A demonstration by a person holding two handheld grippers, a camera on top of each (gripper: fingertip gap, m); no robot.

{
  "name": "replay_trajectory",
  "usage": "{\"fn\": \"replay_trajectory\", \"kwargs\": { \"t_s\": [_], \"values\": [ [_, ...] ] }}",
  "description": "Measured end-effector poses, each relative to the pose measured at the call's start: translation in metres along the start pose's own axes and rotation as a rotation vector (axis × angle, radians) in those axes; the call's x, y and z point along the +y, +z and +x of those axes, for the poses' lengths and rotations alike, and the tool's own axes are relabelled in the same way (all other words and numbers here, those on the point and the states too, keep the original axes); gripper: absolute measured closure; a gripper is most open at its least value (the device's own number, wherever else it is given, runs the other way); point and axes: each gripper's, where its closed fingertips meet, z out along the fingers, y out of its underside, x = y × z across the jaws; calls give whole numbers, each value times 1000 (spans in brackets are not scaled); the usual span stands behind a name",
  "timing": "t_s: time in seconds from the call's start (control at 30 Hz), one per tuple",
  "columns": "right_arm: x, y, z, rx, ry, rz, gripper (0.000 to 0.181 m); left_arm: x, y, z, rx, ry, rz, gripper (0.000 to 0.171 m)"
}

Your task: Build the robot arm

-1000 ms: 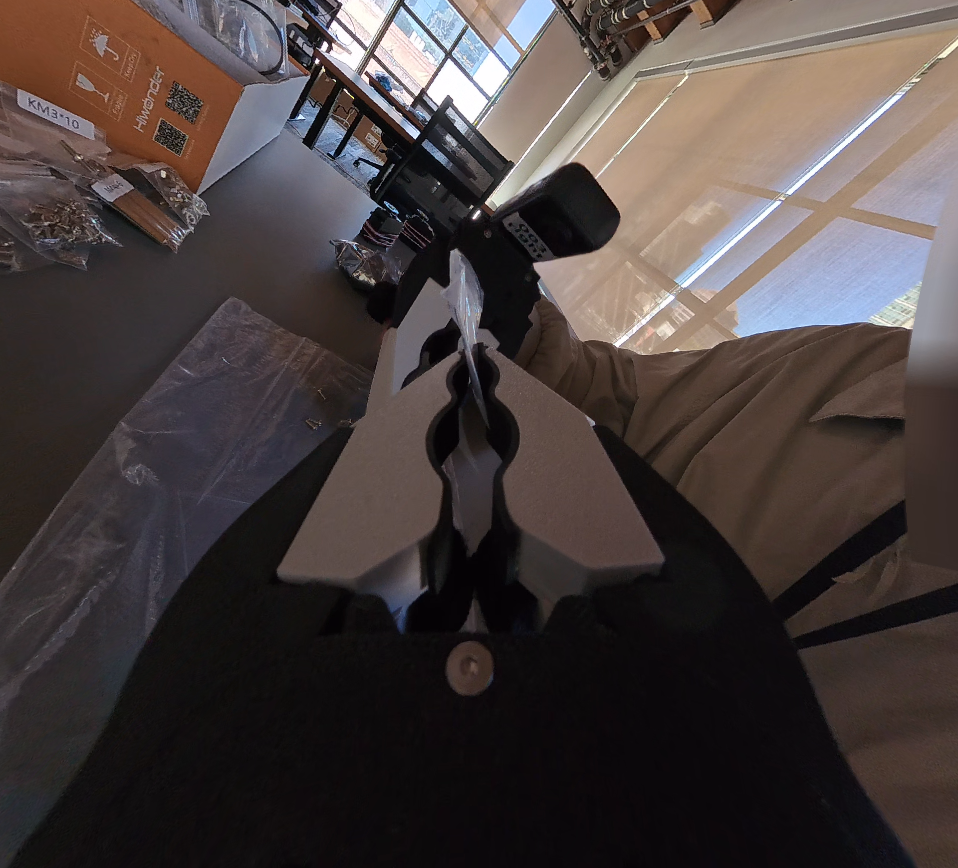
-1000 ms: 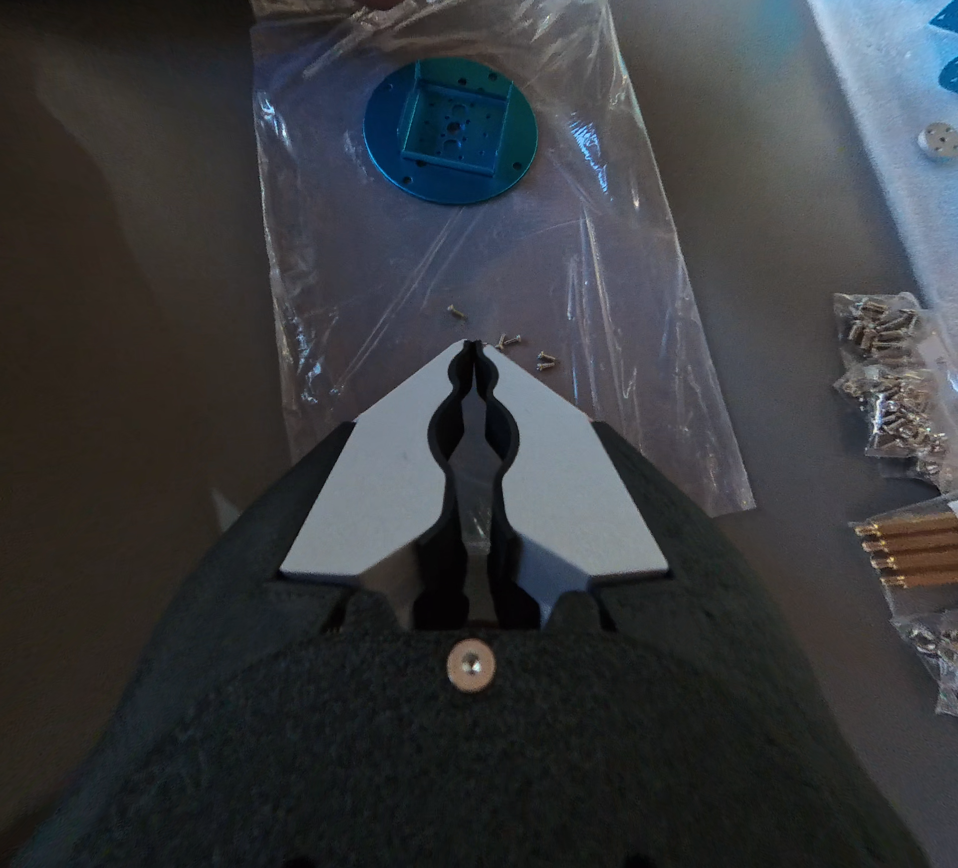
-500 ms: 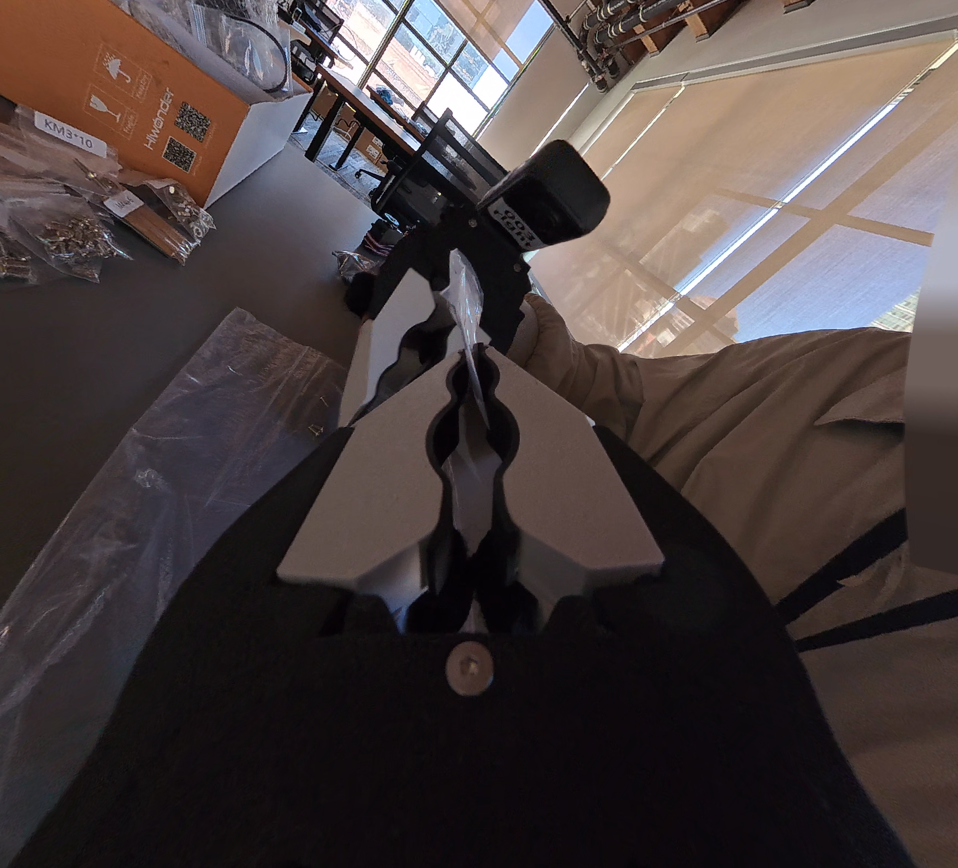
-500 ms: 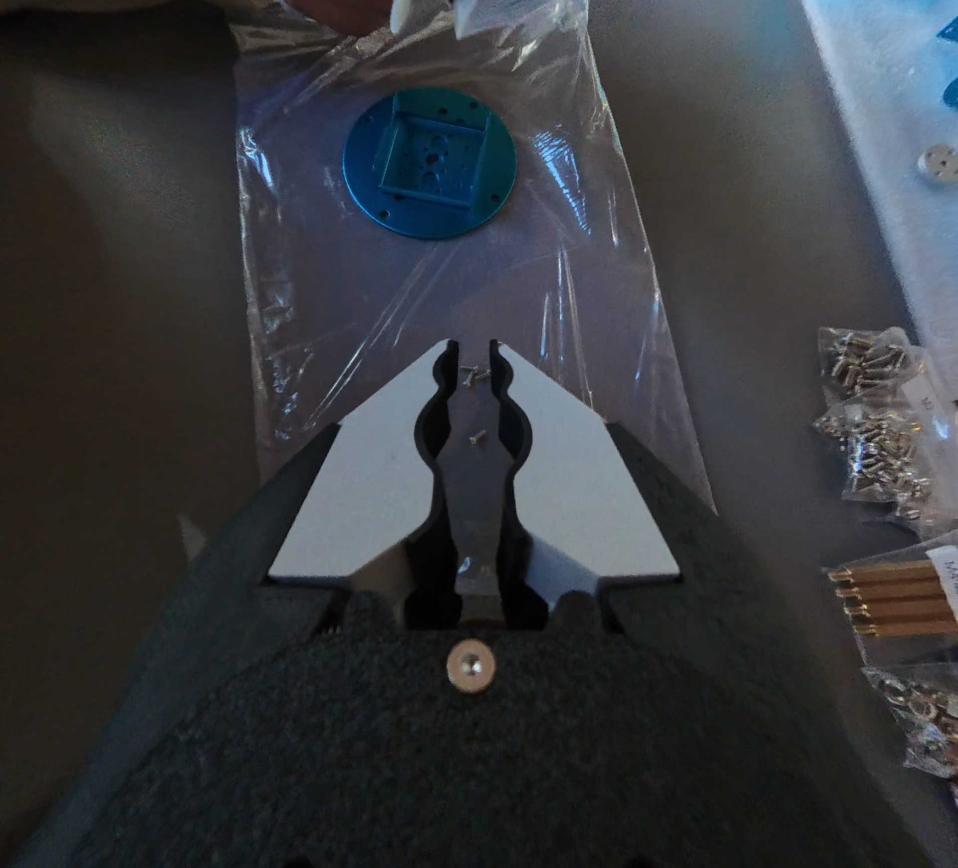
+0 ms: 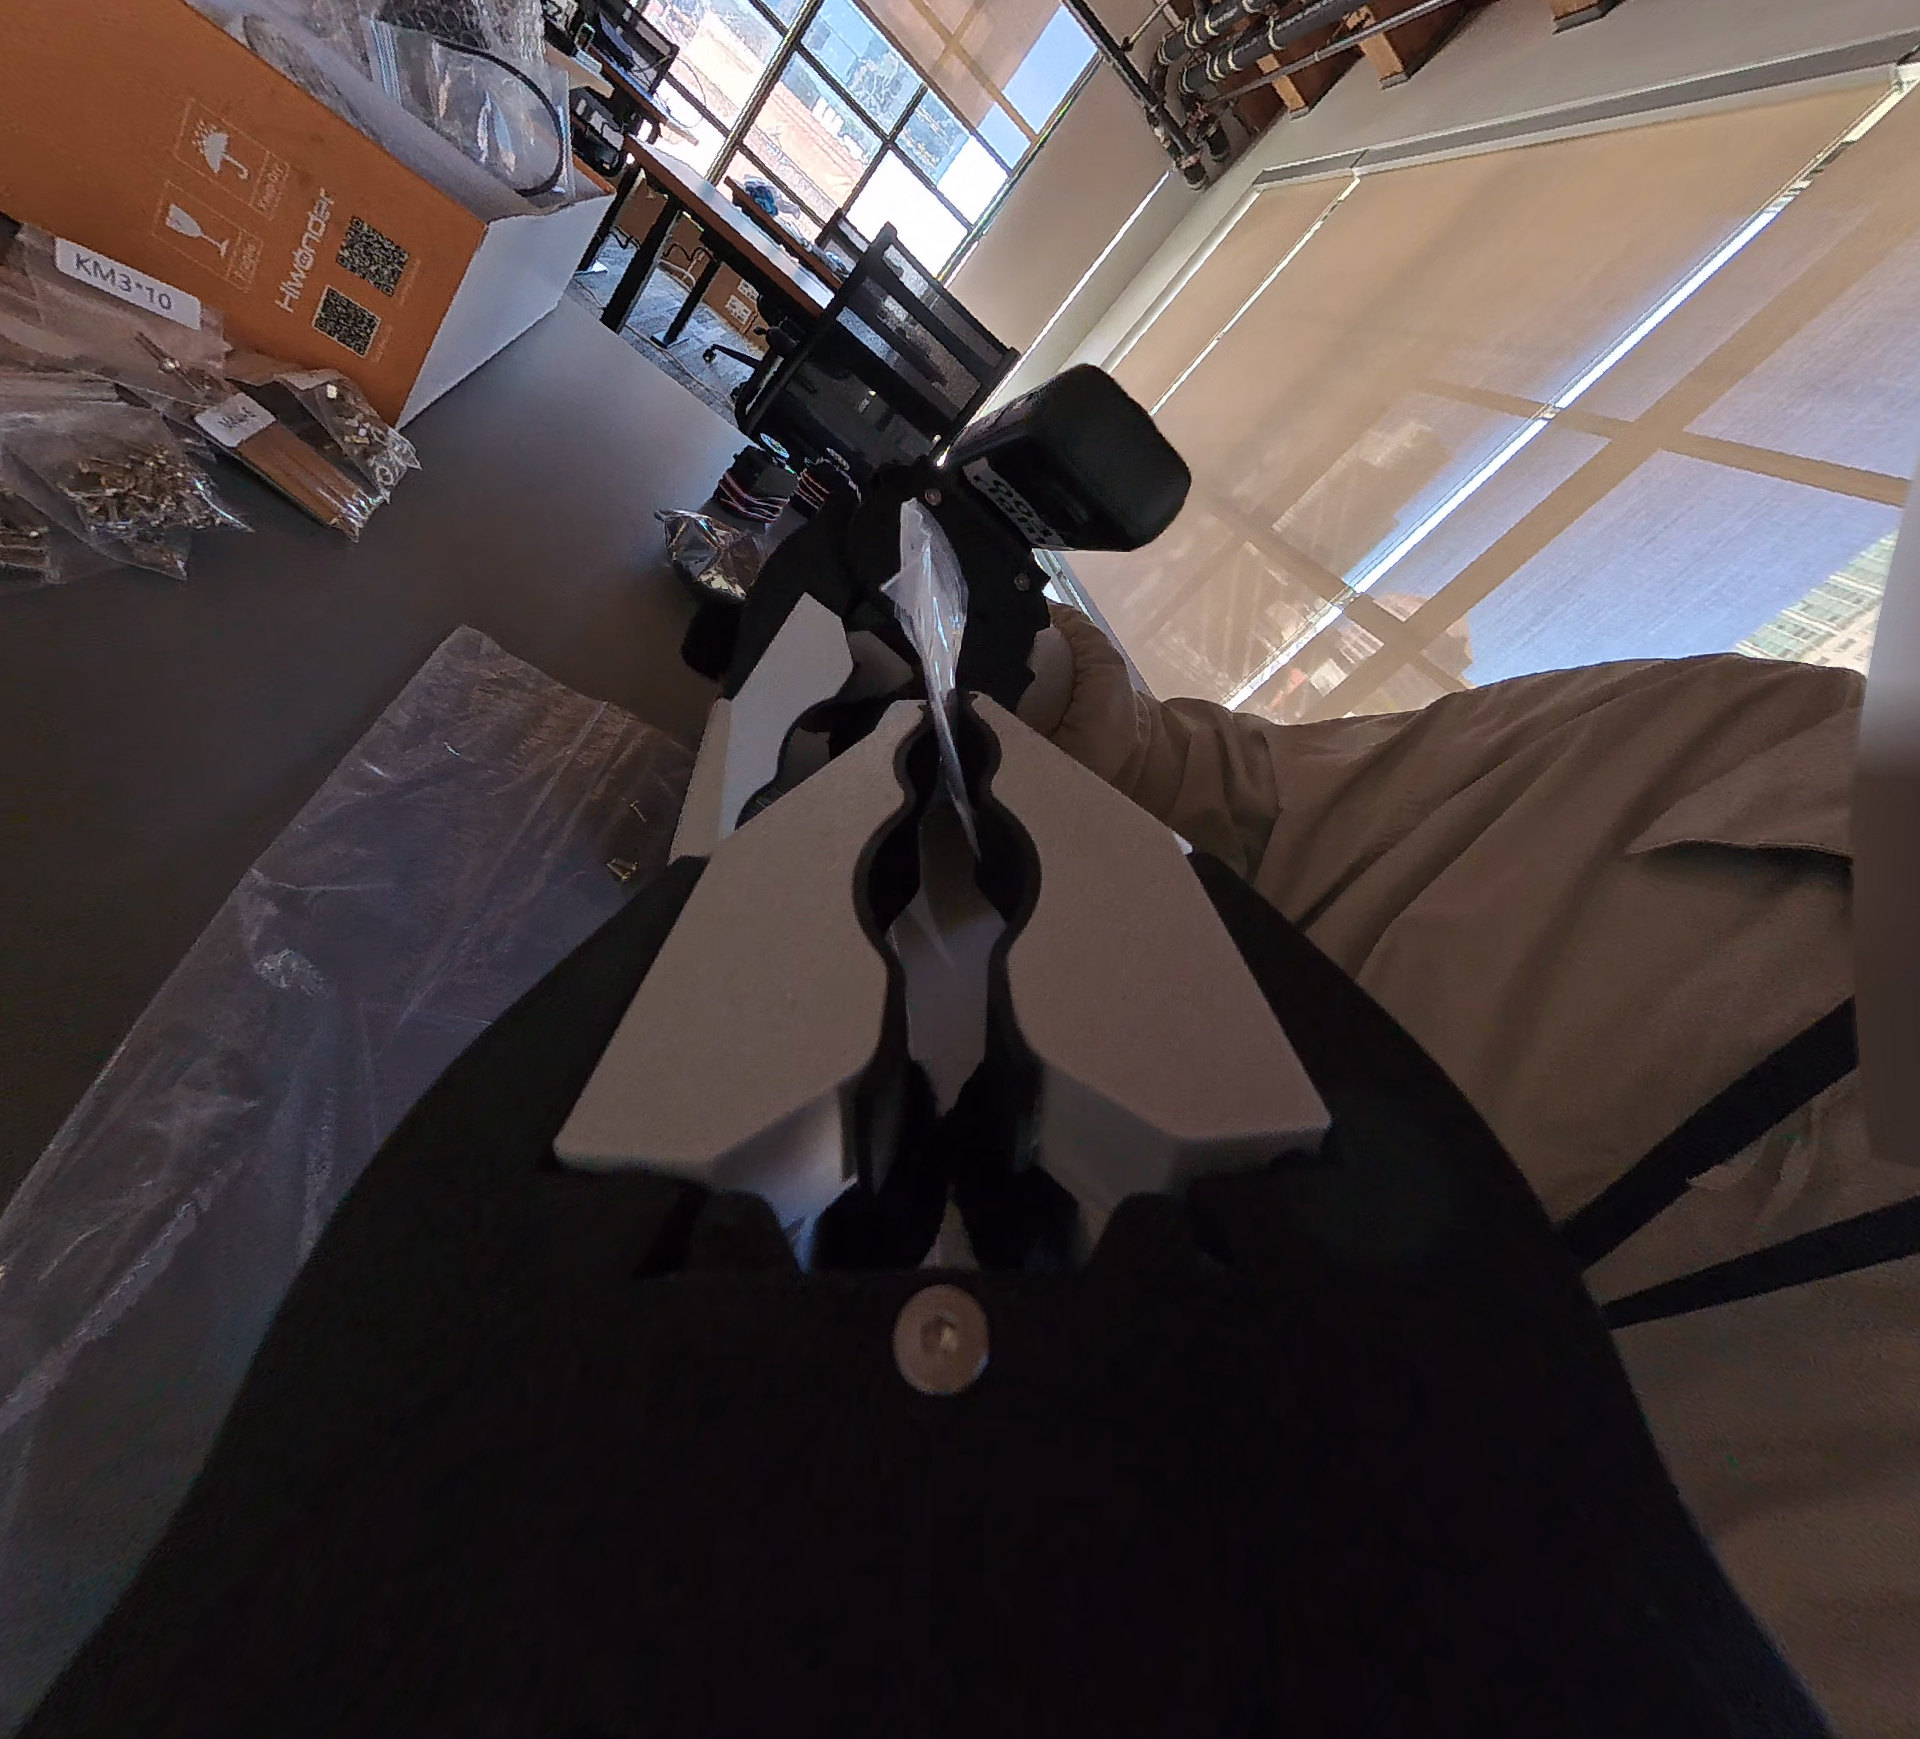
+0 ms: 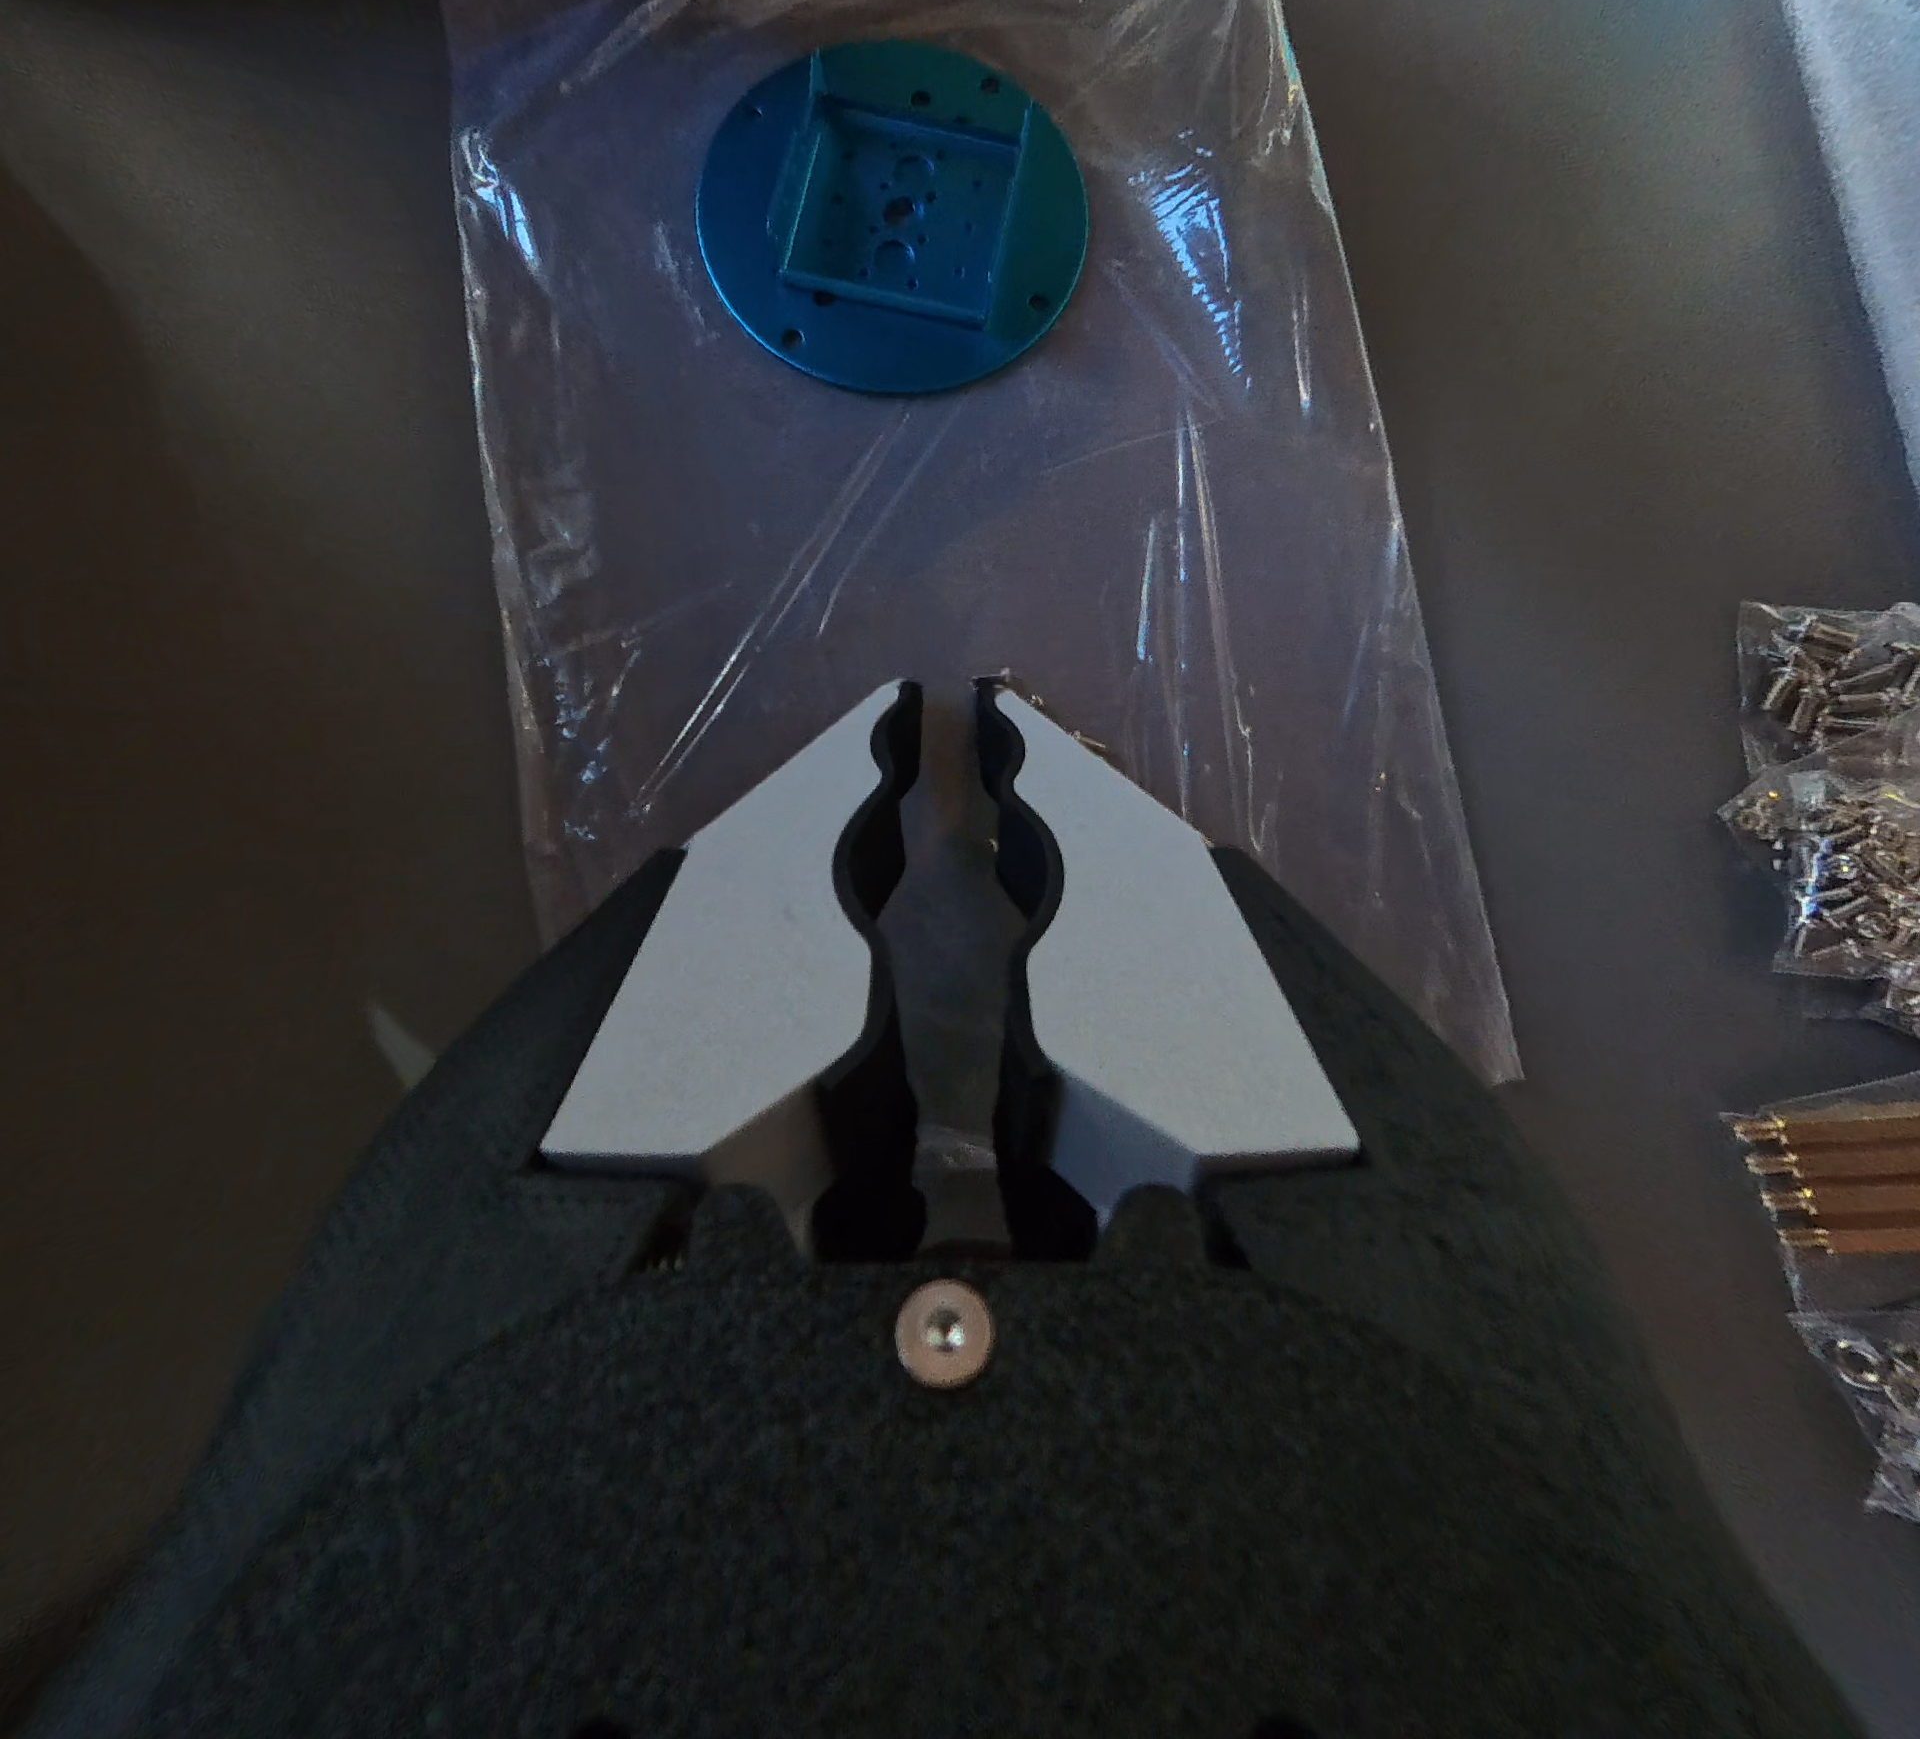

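Left gripper is pinching a small clear plastic bag between closed fingertips, the bag's long axis running along the fingers and its free end pointing away from the camera toward the windows. Right gripper is hovering with its jaws narrowly parted, gripping nothing, over the near end of a large clear plastic sheet that is lying on the dark table. A few loose screws are lying on the sheet just beside the right fingertip. A blue round plate carrying a square bracket is sitting toward the sheet's far end. Screw bags and brass standoffs are lying at the table's right edge
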Motion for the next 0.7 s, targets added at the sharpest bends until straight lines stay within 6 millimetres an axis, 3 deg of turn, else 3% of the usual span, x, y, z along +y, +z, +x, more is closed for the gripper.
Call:
{"fn": "replay_trajectory", "kwargs": {
  "t_s": [0.7],
  "values": [
    [-5,1,17,35,120,0,171,1,1,-1,9,-12,-1,171]
  ]
}}
